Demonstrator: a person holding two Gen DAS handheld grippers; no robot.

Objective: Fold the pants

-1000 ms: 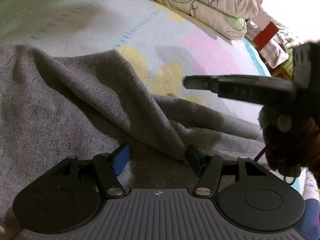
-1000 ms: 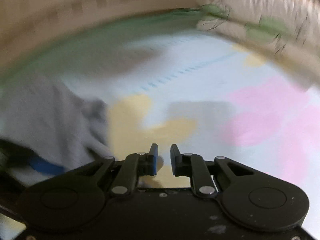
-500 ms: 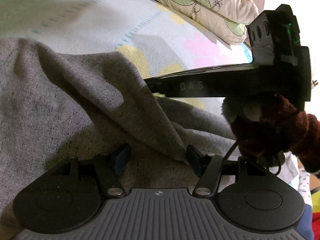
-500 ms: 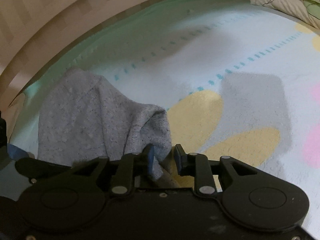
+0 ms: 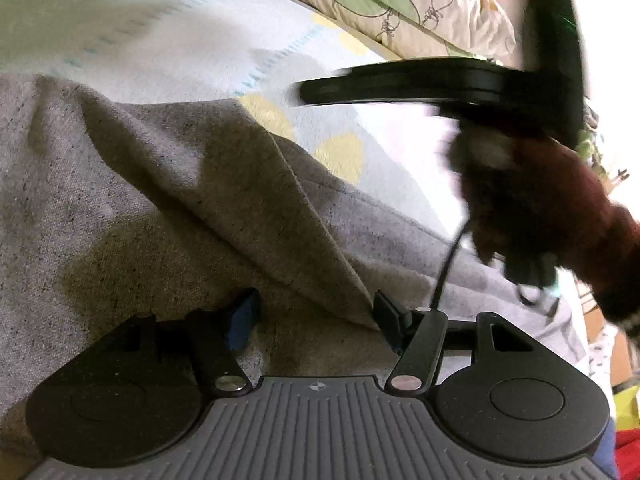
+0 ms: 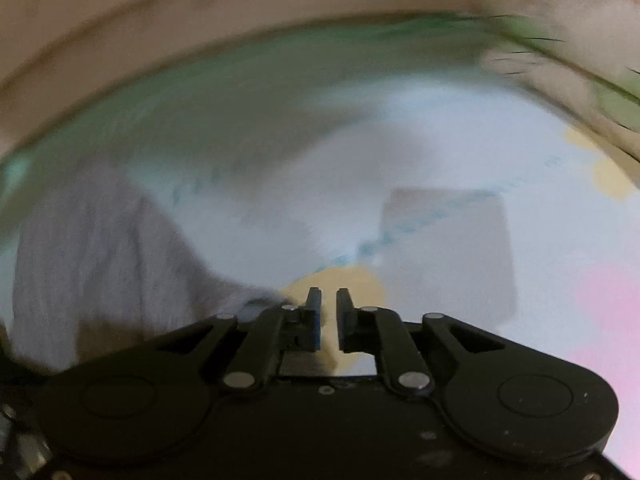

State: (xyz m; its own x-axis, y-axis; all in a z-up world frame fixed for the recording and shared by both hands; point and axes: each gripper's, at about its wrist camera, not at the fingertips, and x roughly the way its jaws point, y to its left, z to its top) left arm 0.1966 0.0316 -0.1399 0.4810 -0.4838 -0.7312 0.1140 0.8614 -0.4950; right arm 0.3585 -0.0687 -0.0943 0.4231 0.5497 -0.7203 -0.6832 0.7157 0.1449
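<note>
Grey pants [image 5: 120, 208] lie spread over the bed with a raised fold running diagonally down to my left gripper [image 5: 316, 316]. That gripper stands open on the cloth, and the fold's edge touches its right finger [image 5: 390, 318]. The right gripper's black body [image 5: 420, 80] hovers blurred above the pants' far edge, held by a hand in a brown fuzzy sleeve [image 5: 540, 208]. In the right wrist view my right gripper [image 6: 328, 304] has a narrow gap and its jaws are opening, with nothing between them. The pants' corner [image 6: 100, 264] lies just left of its left finger.
The bedsheet [image 5: 180, 40] is pale with yellow and pink patches [image 6: 608, 308]. A leaf-print quilted pillow [image 5: 400, 4] lies along the back right. A beige striped wall [image 6: 160, 36] borders the bed's far side. Coloured clutter [image 5: 628, 448] shows beyond the bed's right edge.
The right gripper has swung away from the pants' corner that sat at its jaws half a second ago, and its jaws have parted slightly. The left gripper has stayed put.
</note>
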